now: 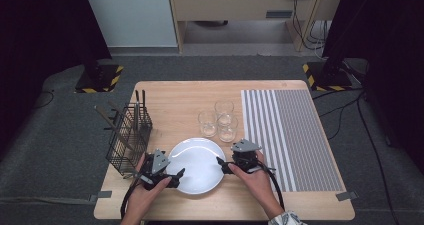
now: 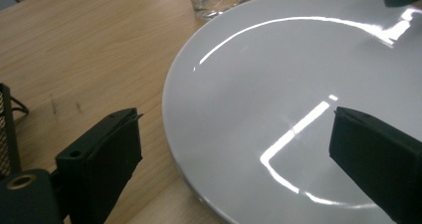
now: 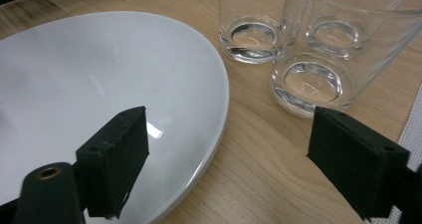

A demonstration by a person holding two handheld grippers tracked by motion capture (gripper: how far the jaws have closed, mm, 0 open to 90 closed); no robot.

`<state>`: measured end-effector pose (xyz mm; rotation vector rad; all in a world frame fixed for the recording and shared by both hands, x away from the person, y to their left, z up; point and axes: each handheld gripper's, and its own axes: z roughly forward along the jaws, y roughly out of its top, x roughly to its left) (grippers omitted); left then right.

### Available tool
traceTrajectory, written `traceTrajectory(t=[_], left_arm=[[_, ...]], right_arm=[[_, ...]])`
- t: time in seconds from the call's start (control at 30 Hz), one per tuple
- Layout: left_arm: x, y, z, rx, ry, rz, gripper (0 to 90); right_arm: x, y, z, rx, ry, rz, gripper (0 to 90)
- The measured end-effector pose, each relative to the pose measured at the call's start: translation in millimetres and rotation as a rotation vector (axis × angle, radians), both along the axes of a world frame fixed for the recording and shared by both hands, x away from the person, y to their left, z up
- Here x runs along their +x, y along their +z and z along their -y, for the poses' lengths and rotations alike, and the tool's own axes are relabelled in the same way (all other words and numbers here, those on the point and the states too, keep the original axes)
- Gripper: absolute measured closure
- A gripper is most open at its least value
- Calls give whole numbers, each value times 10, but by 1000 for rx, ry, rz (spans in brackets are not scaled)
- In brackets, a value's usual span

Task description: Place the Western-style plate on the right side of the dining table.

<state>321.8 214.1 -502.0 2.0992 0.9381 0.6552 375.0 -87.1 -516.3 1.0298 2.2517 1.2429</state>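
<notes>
At the far left of the light wooden desk [image 1: 180, 97] stood a black wire-mesh cutlery basket [image 1: 129, 137] with a few utensils standing in it, close to the left edge. Just to the right of it, at the near side, the person's left hand [image 1: 142, 197] held the left tool [image 1: 176, 177], whose jaws stood apart. In the left gripper view [image 2: 234, 154] the gap straddled the left rim of the round white glossy plate [image 1: 196, 165]: one jaw hung over the bare wood beside the rim, the other over the plate's surface. Whether either jaw touched the plate could not be told.

The plate lay flat on the desk, in the middle of the near half, between the two tools. Just beyond its far rim stood three clear empty drinking glasses [image 1: 219, 119], upright and bunched close together; in the right gripper view [image 3: 298, 40] they rose just past the plate's edge.

To the right of the plate, the person's right hand [image 1: 257, 177] held the right tool [image 1: 223, 165], its jaws also apart. In the right gripper view [image 3: 226, 159] one jaw hung over the plate's surface and the other over the wood beside the nearest glass, so the plate's right rim ran between them.

Farther right, a grey and white striped placemat [image 1: 295, 135] lay flat along the right side of the desk, reaching from far to near.
</notes>
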Motion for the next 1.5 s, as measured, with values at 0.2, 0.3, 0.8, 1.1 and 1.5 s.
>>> traceTrajectory(t=[0.2,0.3,0.8,1.1,1.5], left_arm=[[-49,1,-16,-2,-2,-13,68],[-25,-27,-26,12,10,-33,92],[-7,-58,-41,41,-11,-95,334],[13,-54,-46,47,4,-86,411],[13,-57,-18,59,-9,-79,437]], right_arm=[[0,-9,12,-14,12,1,228],[-12,-10,-17,-13,26,2,231],[-21,-10,0,7,37,-53,202],[-17,-25,-4,6,48,-85,191],[-19,-4,39,16,53,-97,184]])
